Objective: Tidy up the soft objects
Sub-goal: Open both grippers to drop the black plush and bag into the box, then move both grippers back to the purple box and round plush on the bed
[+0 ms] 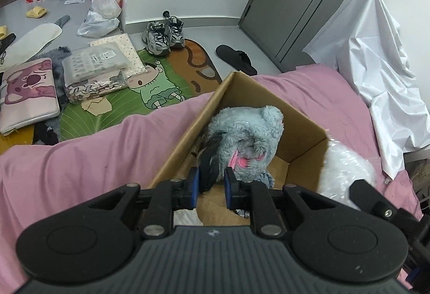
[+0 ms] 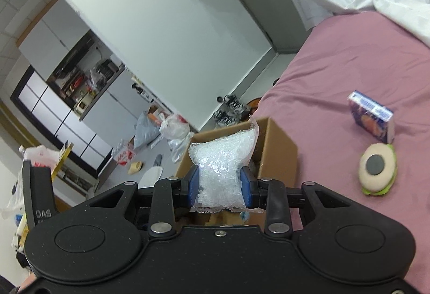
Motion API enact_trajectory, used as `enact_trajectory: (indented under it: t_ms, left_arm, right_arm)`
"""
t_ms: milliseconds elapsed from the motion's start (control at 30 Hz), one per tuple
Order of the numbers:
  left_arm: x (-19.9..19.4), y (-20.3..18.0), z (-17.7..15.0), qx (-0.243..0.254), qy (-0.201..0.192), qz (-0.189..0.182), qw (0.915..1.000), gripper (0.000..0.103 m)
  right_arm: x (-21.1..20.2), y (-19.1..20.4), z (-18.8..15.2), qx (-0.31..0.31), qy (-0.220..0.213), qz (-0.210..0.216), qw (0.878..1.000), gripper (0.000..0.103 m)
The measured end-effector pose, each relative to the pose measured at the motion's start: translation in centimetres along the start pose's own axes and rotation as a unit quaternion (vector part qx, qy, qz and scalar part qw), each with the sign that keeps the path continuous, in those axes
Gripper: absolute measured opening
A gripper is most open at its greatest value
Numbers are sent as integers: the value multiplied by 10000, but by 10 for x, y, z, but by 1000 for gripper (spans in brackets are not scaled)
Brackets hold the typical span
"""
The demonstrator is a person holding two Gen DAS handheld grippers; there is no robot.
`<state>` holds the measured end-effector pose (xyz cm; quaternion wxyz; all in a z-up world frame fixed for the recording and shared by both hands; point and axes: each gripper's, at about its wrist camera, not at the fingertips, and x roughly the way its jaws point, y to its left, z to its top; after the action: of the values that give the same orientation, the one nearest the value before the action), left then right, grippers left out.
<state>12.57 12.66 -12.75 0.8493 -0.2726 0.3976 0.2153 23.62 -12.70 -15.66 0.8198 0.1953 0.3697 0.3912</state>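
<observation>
Clear bubble bag (image 2: 221,173) squeezed betw. right gripper (image 2: 220,186) pads; left gripper (image 1: 212,187) (nearly shut) pinches plush (image 1: 242,140).

The bed (image 1: 80,167) wears a plain pink sheet. On it stands a brown cardboard box (image 1: 301,132) holding a grey-blue plush toy (image 1: 252,130) with pink markings. The left claw (image 1: 212,183) and right claw (image 2: 220,183) are black with blue pads; the right one pinches a clear, white-glinting plastic bag (image 2: 223,159). At three o'clock lies a purple and orange box (image 2: 372,119); below it, a cream, green-edged plush (image 2: 376,173) with a dark grey spot.
</observation>
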Motion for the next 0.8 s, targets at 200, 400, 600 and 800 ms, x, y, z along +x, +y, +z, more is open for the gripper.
enact_trajectory:
  t_ms: [200,400,600,800]
  left_arm:
    - [-1,4,5,-94,18,-7,10000,28]
    - [-9,4,10,-96,-97,10,9999,40]
    - [-18,-8,11,92,-196,209,9995,63]
    - [-27,-22,8,256,-334,357,9985,78]
  right_arm:
    - [8,10,-6,-83,196,27,9998,32]
    - [15,11,-9,36,440,44,9990,40]
    - [-3,5,3,220,213,-104,9995,59]
    - [-19,-10,14,431,58,-512,9977,72]
